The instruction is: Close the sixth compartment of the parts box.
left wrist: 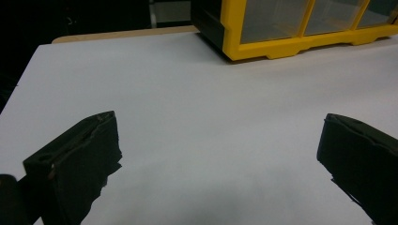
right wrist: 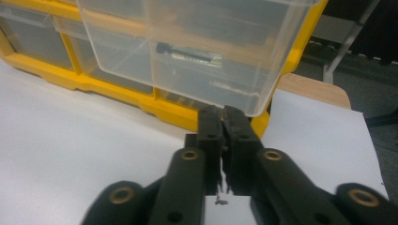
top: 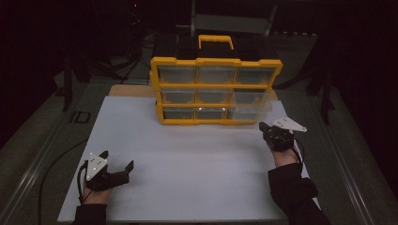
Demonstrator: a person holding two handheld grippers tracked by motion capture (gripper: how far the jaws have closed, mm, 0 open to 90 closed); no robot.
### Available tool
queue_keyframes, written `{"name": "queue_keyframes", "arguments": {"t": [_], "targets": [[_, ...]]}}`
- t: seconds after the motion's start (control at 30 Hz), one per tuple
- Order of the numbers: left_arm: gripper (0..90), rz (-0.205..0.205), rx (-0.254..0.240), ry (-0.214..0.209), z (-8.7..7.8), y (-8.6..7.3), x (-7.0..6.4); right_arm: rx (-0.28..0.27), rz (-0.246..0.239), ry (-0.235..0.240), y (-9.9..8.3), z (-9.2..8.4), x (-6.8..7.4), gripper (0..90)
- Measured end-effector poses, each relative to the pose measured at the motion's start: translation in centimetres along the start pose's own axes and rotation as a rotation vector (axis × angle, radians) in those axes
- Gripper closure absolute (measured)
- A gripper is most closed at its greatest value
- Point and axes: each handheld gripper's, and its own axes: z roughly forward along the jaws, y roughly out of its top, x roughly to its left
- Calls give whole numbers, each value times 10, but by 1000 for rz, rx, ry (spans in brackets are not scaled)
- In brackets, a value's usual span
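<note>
Organizer [top: 216, 89], yellow frame w/ clear drawers, stands at far centre of white board [top: 187, 154]. Lower-right clear drawer [top: 251, 105] is pulled out toward the person; a small metal part [right wrist: 190, 54] lies inside it.

R gripper [top: 266, 127]: jaws clenched together, nothing between them as far as I can tell. In the right gripper view the tips [right wrist: 223, 115] sit just under the drawer's bottom front corner, drawer at approx 12 o'clock from the tips, touching or a hair apart, can't tell which.

L gripper [top: 117, 165]: jaws spread wide, released, holding nothing. Rests on the board at approx 8 o'clock from the organizer, well apart from it.

Step in hand, my read: push drawer back in w/ closed tips.
- Press on the drawer front, not the underside edge, else it tips up.
- Push straight along the slide; an off-axis push may jam it.
- If the frame slides, brace w/ L gripper.
</note>
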Motion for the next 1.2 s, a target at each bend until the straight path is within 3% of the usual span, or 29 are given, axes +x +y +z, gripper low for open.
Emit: {"name": "queue_keyframes", "arguments": {"t": [0.33,0.57,0.83,1.2], "targets": [[0,3,1,1,0,0,-1,-17,-9,-8,7,3,1,900],[0,0,-4,1,-1,0,0,-32,-42,-8,14,5,3,900],[0,3,-3,-2,0,0,0,-36,-19,6,17,6,3,900],[0,3,-3,-2,0,0,0,-35,-26,5,23,11,3,900]]}}
